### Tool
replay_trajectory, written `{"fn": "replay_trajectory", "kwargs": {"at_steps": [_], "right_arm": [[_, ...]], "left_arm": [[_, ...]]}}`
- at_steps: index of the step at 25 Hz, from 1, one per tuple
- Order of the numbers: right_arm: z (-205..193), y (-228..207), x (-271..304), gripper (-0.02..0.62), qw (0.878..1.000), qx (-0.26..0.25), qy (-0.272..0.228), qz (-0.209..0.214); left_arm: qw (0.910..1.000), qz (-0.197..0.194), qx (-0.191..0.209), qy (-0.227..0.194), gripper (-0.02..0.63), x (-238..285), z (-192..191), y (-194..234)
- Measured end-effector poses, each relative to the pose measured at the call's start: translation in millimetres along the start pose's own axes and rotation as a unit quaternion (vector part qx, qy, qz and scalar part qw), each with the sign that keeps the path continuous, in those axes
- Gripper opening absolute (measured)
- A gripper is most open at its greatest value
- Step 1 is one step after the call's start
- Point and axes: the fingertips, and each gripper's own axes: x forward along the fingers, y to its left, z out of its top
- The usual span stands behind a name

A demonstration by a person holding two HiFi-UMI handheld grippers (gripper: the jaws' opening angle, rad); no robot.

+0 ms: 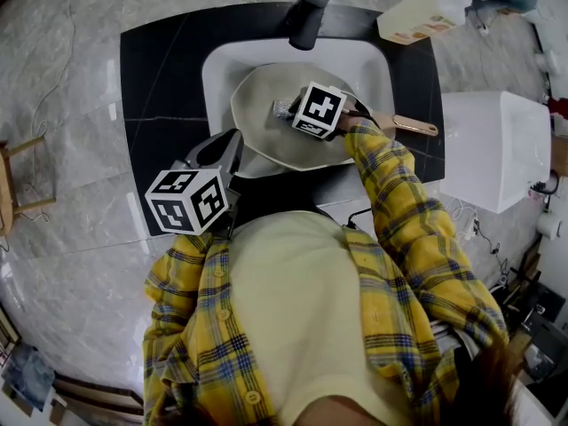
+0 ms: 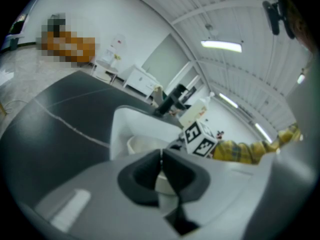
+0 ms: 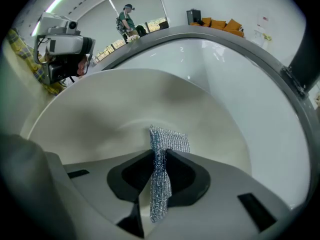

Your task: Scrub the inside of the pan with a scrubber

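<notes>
A cream-coloured pan point(image 1: 266, 127) lies tilted in the white sink point(image 1: 220, 65), its wooden handle point(image 1: 415, 125) pointing right. My right gripper point(image 1: 291, 111) reaches into the pan and is shut on a silver mesh scrubber point(image 1: 283, 108). In the right gripper view the scrubber point(image 3: 164, 146) stands pinched between the jaws of my right gripper point(image 3: 159, 156), its top edge against the pan's inner surface point(image 3: 125, 109). My left gripper point(image 1: 232, 145) sits at the pan's near-left rim. Seen from the left gripper view, my left gripper point(image 2: 161, 159) has its jaws closed on the pale rim of the pan point(image 2: 137, 145).
A dark faucet point(image 1: 311, 7) rises behind the sink, which is set in a black countertop point(image 1: 160, 78). A pale soap bottle point(image 1: 422, 14) lies at the counter's back right. A white box point(image 1: 497, 149) stands to the right. Marble floor surrounds the counter.
</notes>
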Motion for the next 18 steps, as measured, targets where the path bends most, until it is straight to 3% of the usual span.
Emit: {"fn": "replay_trajectory", "kwargs": {"at_steps": [7, 18], "right_arm": [[0, 19, 2, 0.078, 0.999, -0.035, 0.012, 0.030], [3, 45, -1, 0.078, 0.995, -0.048, 0.023, 0.084]], "left_arm": [[1.0000, -0.001, 0.000, 0.002, 0.009, 0, -2, 0], [1.0000, -0.003, 0.002, 0.003, 0.009, -1, 0, 0]]}}
